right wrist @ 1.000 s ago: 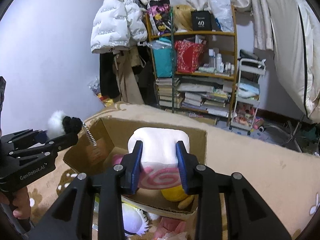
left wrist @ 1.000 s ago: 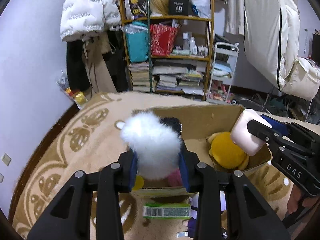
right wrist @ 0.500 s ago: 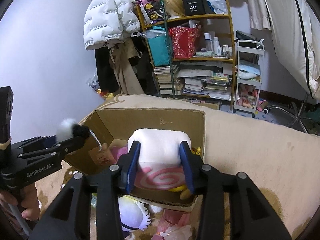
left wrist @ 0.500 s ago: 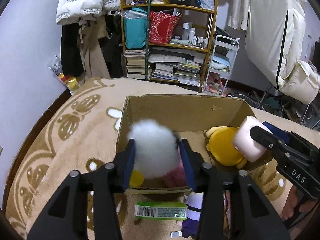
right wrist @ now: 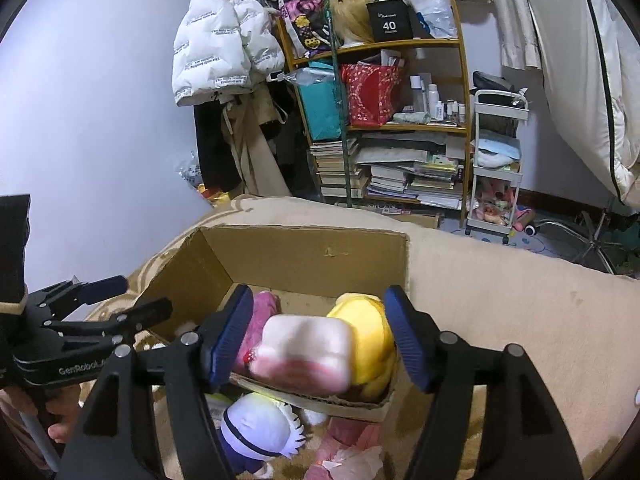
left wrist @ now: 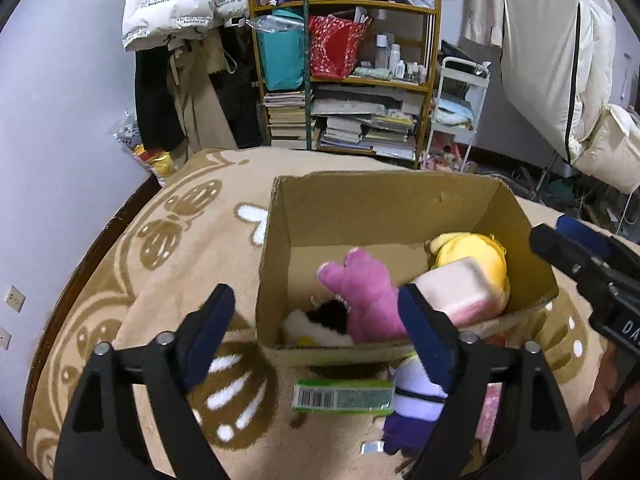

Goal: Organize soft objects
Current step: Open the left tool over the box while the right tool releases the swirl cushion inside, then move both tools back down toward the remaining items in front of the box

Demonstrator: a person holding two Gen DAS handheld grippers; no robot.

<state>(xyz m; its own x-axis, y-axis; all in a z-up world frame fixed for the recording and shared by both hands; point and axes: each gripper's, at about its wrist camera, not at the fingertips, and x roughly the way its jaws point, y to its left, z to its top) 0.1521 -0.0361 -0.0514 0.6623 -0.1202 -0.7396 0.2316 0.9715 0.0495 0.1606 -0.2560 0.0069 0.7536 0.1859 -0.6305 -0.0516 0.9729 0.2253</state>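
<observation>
While both grippers hang over the cardboard box [left wrist: 384, 216], neither one grips anything: the left gripper [left wrist: 316, 332], filling the lower half of the left wrist view, has its jaws opening with only air between the blue pads, and the right gripper [right wrist: 316, 336], low in the right wrist view, has its jaws opening too. Seen from the right wrist, a white and pink block-shaped cushion [right wrist: 304, 354] sits in the gap between the right gripper's fingers [right wrist: 230, 334], blurred and clear of both pads, at the near right of the box and against a yellow plush toy [right wrist: 370, 336]. Seen from the left wrist, the same cushion [left wrist: 460, 288] lies at centre right of the frame, in front of the yellow toy [left wrist: 472, 254]. A pink plush toy [left wrist: 364, 292] lies in the middle of the box, and a fluffy white and black toy [left wrist: 316, 322] rests in the near left corner of the box, touching the pink one. Outside the box, at the bottom centre of the left wrist view, a green packet with a barcode [left wrist: 342, 395] lies on the tan patterned blanket [left wrist: 168, 248], just beside a white and purple plush toy [left wrist: 412, 404]. That toy [right wrist: 256, 430] shows at the bottom centre of the right wrist view, below the box's near wall. A crowded bookshelf [left wrist: 344, 80] stands in the upper centre of the frame.
</observation>
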